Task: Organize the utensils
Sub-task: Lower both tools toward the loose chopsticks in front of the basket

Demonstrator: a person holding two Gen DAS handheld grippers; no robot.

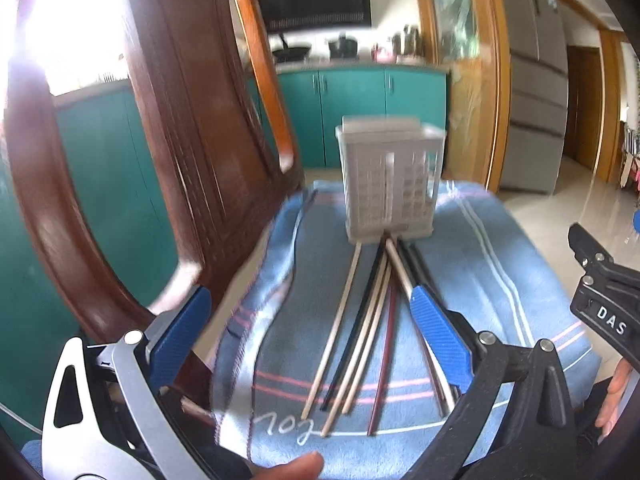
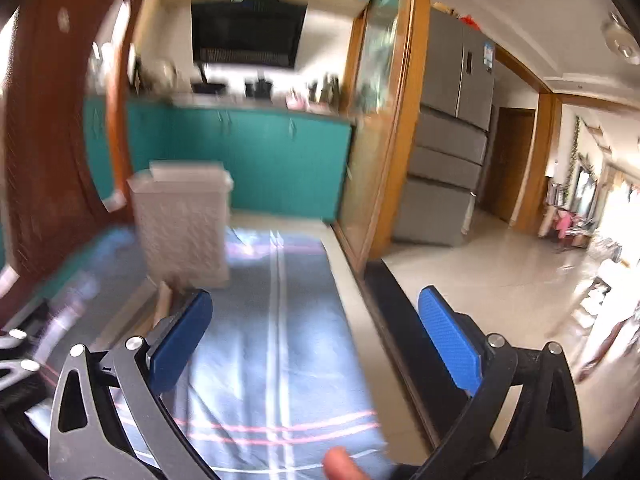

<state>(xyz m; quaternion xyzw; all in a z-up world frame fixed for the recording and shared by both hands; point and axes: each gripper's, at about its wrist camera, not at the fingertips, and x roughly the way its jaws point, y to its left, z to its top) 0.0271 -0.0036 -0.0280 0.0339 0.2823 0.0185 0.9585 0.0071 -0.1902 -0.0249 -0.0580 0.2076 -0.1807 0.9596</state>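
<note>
Several chopsticks, pale, black and dark red, lie fanned on a blue striped towel. Their far tips meet at the foot of a white lattice utensil holder standing at the towel's far end. My left gripper is open above the chopsticks, blue pads wide apart, holding nothing. My right gripper is open and empty over the towel, to the right of the holder. Part of the right gripper's black body shows at the right edge of the left wrist view.
A dark wooden chair back rises close on the left, also in the right wrist view. Teal kitchen cabinets stand behind. A tiled floor and a fridge lie to the right, beyond the towel's edge.
</note>
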